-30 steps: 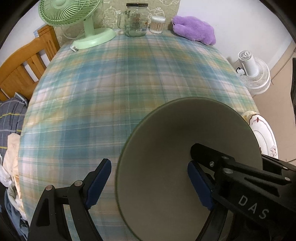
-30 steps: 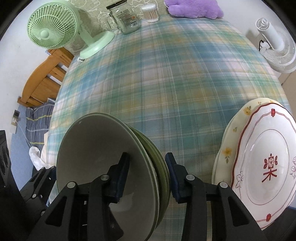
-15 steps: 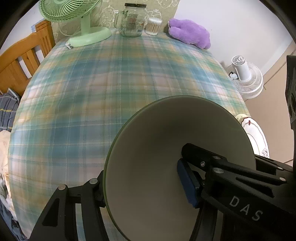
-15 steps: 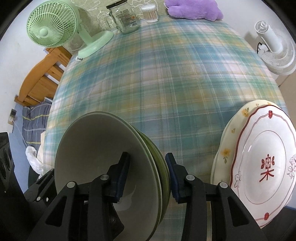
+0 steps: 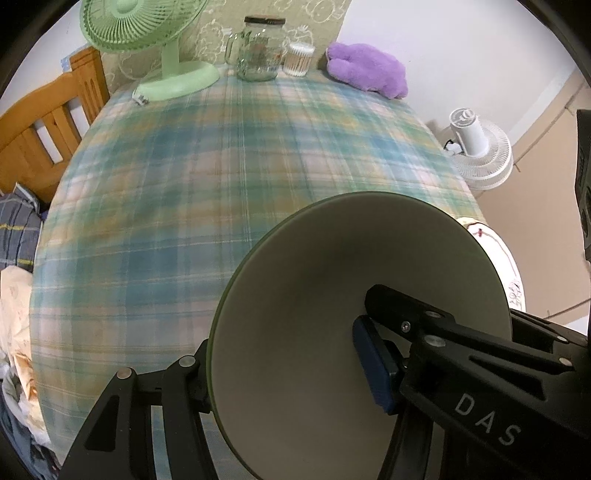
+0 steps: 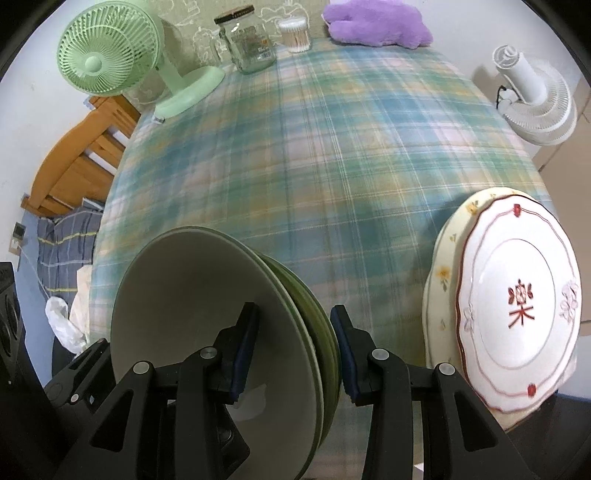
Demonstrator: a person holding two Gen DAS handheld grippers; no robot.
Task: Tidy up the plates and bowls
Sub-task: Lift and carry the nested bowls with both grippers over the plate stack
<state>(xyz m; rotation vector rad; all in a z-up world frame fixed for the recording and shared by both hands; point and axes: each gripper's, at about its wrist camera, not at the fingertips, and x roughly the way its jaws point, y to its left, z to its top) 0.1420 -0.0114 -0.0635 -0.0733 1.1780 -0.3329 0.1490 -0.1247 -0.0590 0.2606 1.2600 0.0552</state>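
Both grippers are clamped on the same stack of green bowls [image 6: 207, 332], one on each side. The right gripper [image 6: 293, 347] bites the stack's right rim, with one blue pad inside the top bowl and the other pad on the outside of the bowls under it. In the left wrist view, the left gripper [image 5: 280, 365] bites the left rim of the top bowl [image 5: 351, 314]: its blue pad [image 5: 373, 365] sits inside the bowl and its other finger is tucked behind the rim. The bowls look tilted, close to the cameras at about 6 o'clock, above the checked tablecloth [image 6: 314, 147]. At about 3 o'clock in the right wrist view, two flowery plates [image 6: 517, 314] lie stacked near the table's edge, apart from the bowls. Far off at 12 o'clock stand a glass jar [image 6: 247, 40], a tub of cotton swabs [image 6: 295, 33] and a purple plush toy [image 6: 376, 22]. A green fan [image 6: 110, 62] stands at about 11 o'clock. A white fan [image 6: 535, 99] sits off the table at about 2 o'clock.
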